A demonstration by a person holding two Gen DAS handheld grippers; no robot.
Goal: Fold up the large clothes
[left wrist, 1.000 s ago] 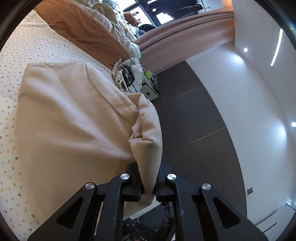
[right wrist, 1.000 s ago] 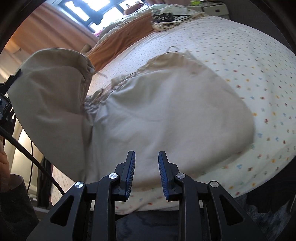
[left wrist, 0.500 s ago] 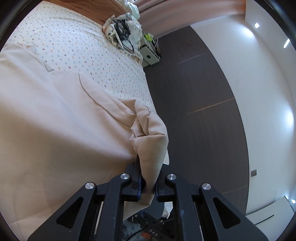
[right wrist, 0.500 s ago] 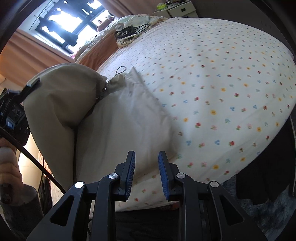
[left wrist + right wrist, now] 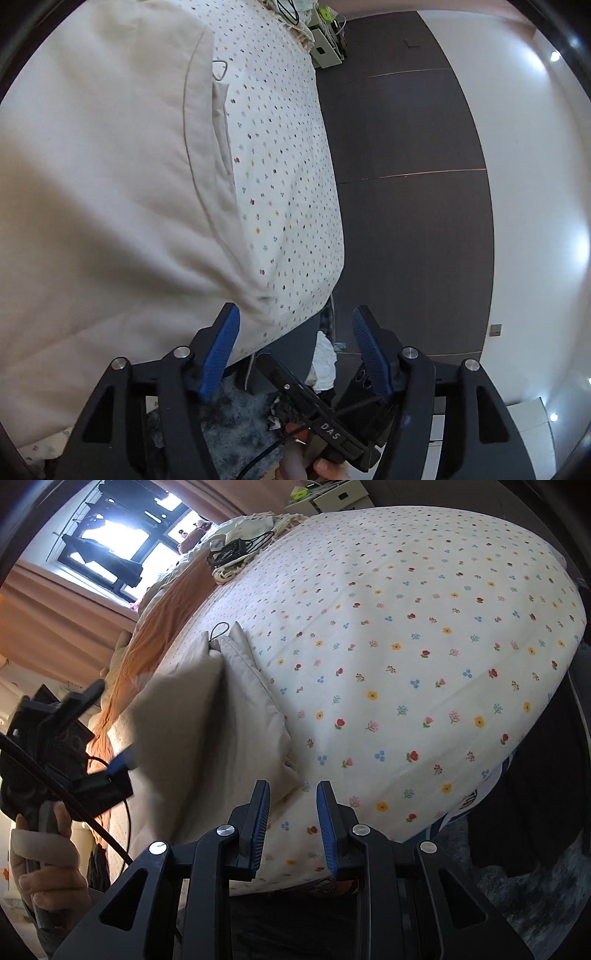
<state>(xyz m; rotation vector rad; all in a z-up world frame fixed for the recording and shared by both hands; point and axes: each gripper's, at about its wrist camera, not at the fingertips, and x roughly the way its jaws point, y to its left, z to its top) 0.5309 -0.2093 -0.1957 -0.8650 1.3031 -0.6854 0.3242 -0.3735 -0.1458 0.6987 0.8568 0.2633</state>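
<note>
A large beige garment [image 5: 110,192] lies folded over itself on the flower-print bed sheet [image 5: 288,192]. Its folded corner sits just ahead of my left gripper [image 5: 295,325], which is open wide and holds nothing. In the right wrist view the same garment [image 5: 207,716] lies at the left of the bed, its near corner just ahead of my right gripper [image 5: 291,805]. The right gripper is open and empty, above the bed's near edge. The left gripper [image 5: 114,764] shows there at the left, beside the garment.
An orange blanket [image 5: 162,620] and a bundle of black cables on a cloth [image 5: 236,554] lie at the far end of the bed. Dark floor [image 5: 406,184] runs along the bed's side. White boxes [image 5: 325,48] stand beyond the bed.
My left gripper carried the held garment edge across, then opened and let it go; the fabric now lies flat. The right gripper stayed open and shifted its view along the bed.
</note>
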